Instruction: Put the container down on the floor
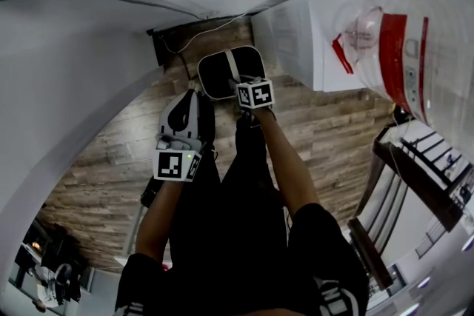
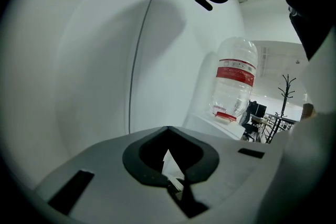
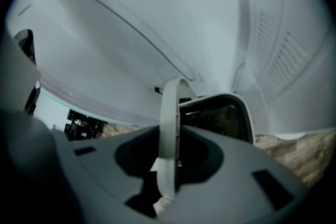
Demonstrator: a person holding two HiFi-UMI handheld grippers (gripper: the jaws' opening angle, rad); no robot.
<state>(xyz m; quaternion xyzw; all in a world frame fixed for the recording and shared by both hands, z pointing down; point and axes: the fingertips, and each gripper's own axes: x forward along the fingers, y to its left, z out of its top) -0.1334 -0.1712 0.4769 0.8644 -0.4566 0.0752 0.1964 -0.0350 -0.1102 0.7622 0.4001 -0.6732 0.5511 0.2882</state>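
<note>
Container (image 1: 219,76): rounded-square, white-rimmed, strap-handled

Grey-brown wood-plank floor (image 1: 333,133), boards running diagonally, mostly bare; white box-shaped cabinet (image 1: 300,41) standing on planks at far right, against pale wall; flat black panel (image 1: 158,48) at wall foot on far left; thin cable (image 1: 215,24) running from it along wall base toward cabinet; dark-wood-and-white slatted frame (image 1: 368,251) at right edge (its foot not clear); black oval container (image 1: 215,74) with white strap handle over planks between panel and cabinet (contact with floor not readable).
</note>
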